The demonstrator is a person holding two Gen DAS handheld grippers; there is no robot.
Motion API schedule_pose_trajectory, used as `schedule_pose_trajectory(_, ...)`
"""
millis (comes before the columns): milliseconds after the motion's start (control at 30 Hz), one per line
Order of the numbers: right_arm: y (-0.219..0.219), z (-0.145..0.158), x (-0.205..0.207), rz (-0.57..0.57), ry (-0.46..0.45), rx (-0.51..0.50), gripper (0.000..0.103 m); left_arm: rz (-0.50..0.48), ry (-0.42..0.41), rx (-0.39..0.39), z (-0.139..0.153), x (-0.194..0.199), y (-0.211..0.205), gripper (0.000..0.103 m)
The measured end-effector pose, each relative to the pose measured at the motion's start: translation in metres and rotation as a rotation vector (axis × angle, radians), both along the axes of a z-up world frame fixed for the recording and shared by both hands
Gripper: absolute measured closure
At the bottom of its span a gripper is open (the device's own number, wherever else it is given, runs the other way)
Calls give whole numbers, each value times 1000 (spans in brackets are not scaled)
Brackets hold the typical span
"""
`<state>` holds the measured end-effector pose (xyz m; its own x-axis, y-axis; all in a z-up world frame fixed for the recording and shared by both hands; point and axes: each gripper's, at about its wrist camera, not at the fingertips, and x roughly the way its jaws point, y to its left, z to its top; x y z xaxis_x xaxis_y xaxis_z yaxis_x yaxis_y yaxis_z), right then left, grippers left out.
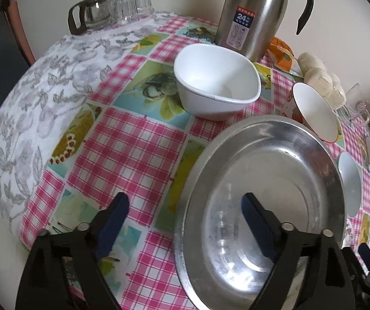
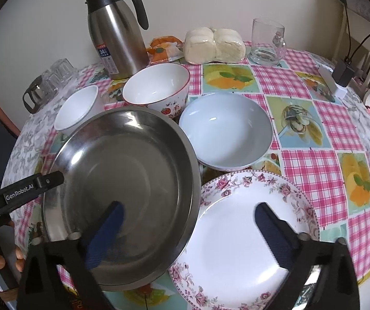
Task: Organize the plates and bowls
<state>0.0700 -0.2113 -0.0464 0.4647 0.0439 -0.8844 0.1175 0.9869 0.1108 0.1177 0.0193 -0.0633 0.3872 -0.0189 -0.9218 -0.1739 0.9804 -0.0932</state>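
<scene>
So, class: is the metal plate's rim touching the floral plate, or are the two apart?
Touching, it appears. In the right wrist view the metal plate's right rim lies over the floral plate's left edge with no tablecloth showing between them there.

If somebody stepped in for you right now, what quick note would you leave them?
Left tongs: open, straddling the steel plate's left rim, gripping nothing.
Right tongs: open, one finger over the steel plate, one over the floral plate.
Steel plate overlaps the floral plate's edge.
Small white bowl, strawberry bowl and pale blue bowl sit apart behind them.
Nothing nested yet; all stacking remains.
</scene>
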Motion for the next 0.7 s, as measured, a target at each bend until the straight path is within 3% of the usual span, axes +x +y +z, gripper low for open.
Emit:
schedule_pose_trajectory(100, 0, 2, -1, 0, -11, -5, 0, 5, -29, 43, 3, -1, -1, 1)
schedule_pose_trajectory(267, -7, 2, -1, -26, -13, -8, 0, -12, -74, 81, 12, -1, -3, 1)
schedule_pose_trajectory(467, -17, 5, -3, -46, -21, -4, 0, -19, -176, 46, 31, -6, -6, 1)
schedule_pose_trajectory(700, -47, 27, -15, -98, -111, -14, 0, -86, -360, -70, 65, -20, -27, 1)
